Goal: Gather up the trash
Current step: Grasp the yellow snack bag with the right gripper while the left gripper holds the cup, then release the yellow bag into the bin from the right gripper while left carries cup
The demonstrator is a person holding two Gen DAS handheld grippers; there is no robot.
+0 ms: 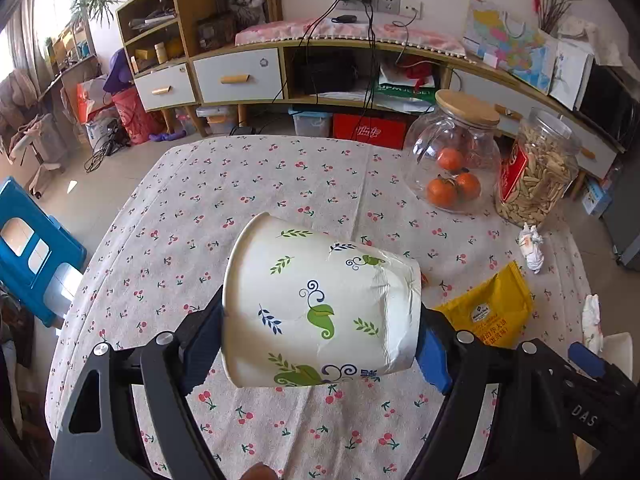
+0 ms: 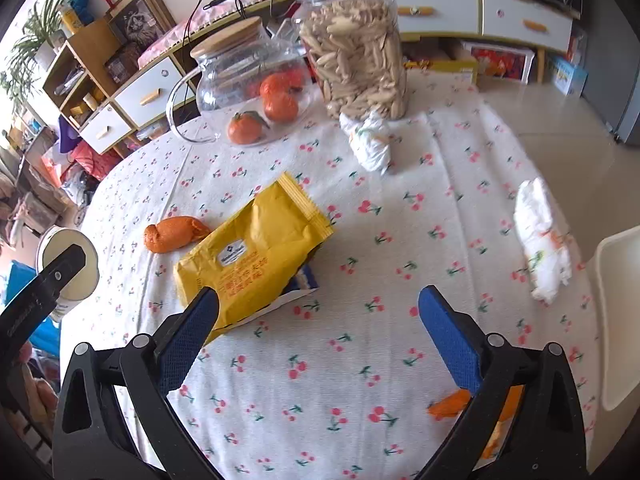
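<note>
left gripper: it's clamping the paper cup sideways in the lower middle of the left wrist view, one pad on the base end, one on the rim end. The rim end is crumpling in a bit, so I'd say the squeeze is firm enough to carry it.

why sideways: guessing the cup is being used as the trash holder or is trash itself, can't tell which.

right gripper: jaws standing wide apart with nothing between them, hovering low over the tablecloth at the bottom of the right wrist view.

nearest trash: the yellow snack bag is lying flat just beside the left finger, its corner tucking behind it. Probably the next grab.

orange peel: sitting left of the bag, touching its edge. Another scrap of peel is peeking out at lower right.

crumpled tissues: one wad at the foot of the snack jar, another at the right edge.

not trash: glass jar of tangerines, top centre.

progress: looks early, most litter is still waiting.
</note>
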